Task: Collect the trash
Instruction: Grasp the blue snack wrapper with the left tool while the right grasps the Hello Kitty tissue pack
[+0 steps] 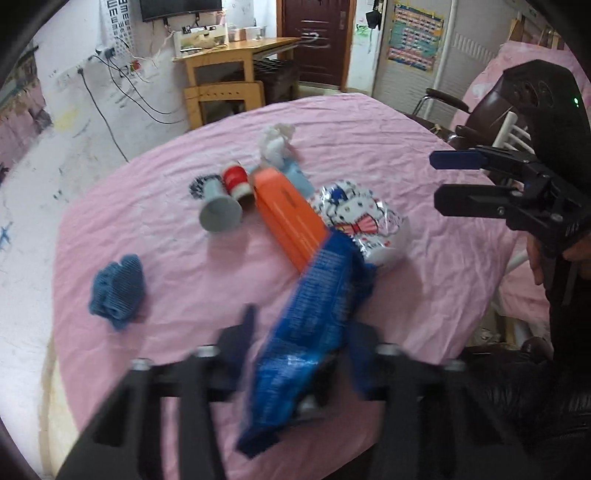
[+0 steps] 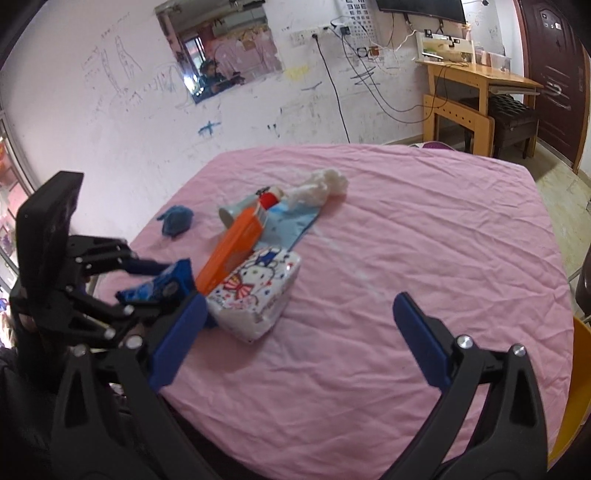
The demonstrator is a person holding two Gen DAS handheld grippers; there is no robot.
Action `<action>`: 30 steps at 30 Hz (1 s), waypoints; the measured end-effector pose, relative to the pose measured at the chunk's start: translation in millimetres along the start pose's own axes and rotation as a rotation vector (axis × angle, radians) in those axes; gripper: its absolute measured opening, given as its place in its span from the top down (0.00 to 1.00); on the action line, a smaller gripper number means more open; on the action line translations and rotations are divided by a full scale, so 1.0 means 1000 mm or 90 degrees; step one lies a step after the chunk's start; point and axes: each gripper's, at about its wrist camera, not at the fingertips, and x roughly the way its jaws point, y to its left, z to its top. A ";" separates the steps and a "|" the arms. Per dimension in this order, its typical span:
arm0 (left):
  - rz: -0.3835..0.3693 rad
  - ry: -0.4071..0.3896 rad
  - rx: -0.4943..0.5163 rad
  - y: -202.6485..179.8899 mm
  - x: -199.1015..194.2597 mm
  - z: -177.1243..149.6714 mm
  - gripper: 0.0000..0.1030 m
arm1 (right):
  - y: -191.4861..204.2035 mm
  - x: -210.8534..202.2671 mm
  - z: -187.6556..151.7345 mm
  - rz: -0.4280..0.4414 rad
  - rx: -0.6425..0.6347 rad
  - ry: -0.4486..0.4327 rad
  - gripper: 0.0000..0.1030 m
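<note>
The left claw (image 1: pixel 301 354) grips a blue wrapper (image 1: pixel 317 295) above the pink-covered worktop (image 1: pixel 424 155), best held firmly and lifted clear, while the right claw (image 2: pixel 299 339) hangs released.

eye chart (image 1: pixel 117 14) with e's
</note>
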 end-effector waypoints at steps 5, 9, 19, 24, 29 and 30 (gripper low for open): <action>-0.032 -0.017 -0.045 0.013 -0.003 -0.013 0.84 | 0.024 0.015 0.003 -0.018 -0.032 0.022 0.06; -0.015 -0.039 -0.100 0.041 -0.018 -0.027 0.89 | 0.045 0.033 0.005 -0.026 -0.066 0.051 0.06; 0.005 -0.078 -0.180 0.081 -0.036 -0.051 0.89 | 0.071 0.050 0.009 -0.072 -0.107 0.063 0.14; 0.026 -0.082 -0.178 0.084 -0.037 -0.050 0.89 | 0.055 0.038 0.013 -0.123 -0.066 0.044 0.43; 0.071 -0.078 -0.185 0.088 -0.036 -0.051 0.89 | 0.054 0.055 0.012 -0.125 -0.065 0.083 0.56; 0.080 -0.078 -0.187 0.090 -0.037 -0.051 0.89 | 0.056 0.059 0.012 -0.115 -0.065 0.088 0.56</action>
